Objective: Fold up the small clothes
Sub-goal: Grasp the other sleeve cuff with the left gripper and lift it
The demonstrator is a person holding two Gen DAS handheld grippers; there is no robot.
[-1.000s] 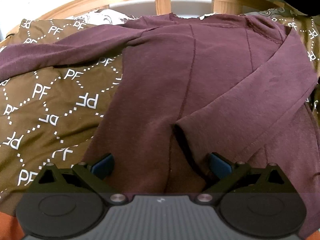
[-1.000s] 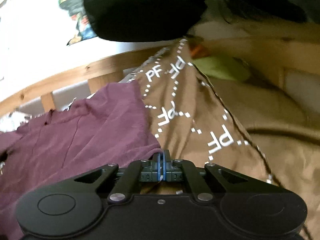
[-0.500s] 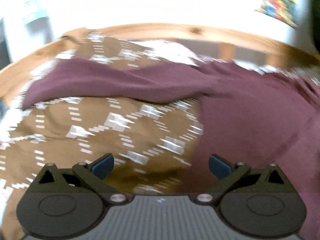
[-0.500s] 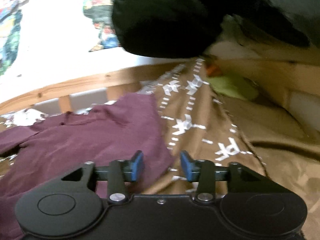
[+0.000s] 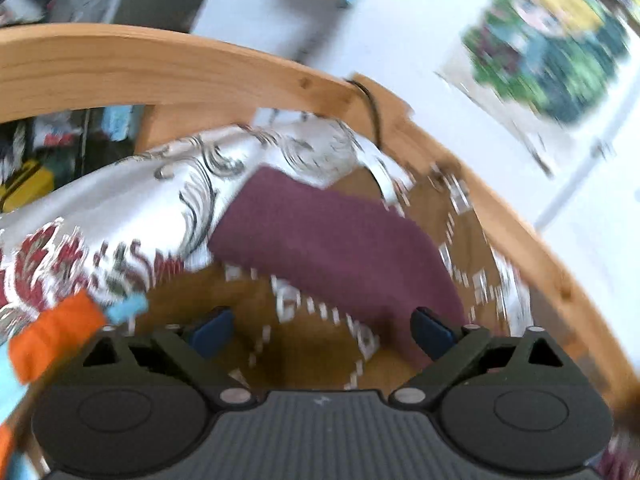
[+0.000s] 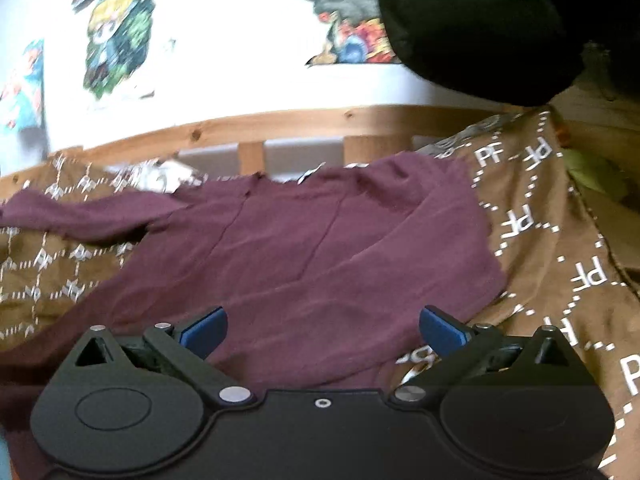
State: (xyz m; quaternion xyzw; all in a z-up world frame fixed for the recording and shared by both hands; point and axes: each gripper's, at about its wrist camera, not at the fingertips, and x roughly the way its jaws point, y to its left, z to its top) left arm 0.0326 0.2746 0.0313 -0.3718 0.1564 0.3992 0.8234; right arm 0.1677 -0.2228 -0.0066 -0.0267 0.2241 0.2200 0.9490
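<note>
My right gripper (image 6: 323,330), its jaws just opened wide and empty, hovers over the maroon shirt (image 6: 304,256) spread on the brown blanket (image 6: 560,264), while my left gripper (image 5: 322,328), closing slightly, grips nothing by its sleeve (image 5: 336,248).

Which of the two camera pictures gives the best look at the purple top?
The right wrist view. There the purple top lies spread across the brown blanket, body and both sleeves visible. The left wrist view, blurred, catches only one sleeve stretching toward the wooden rail.
</note>
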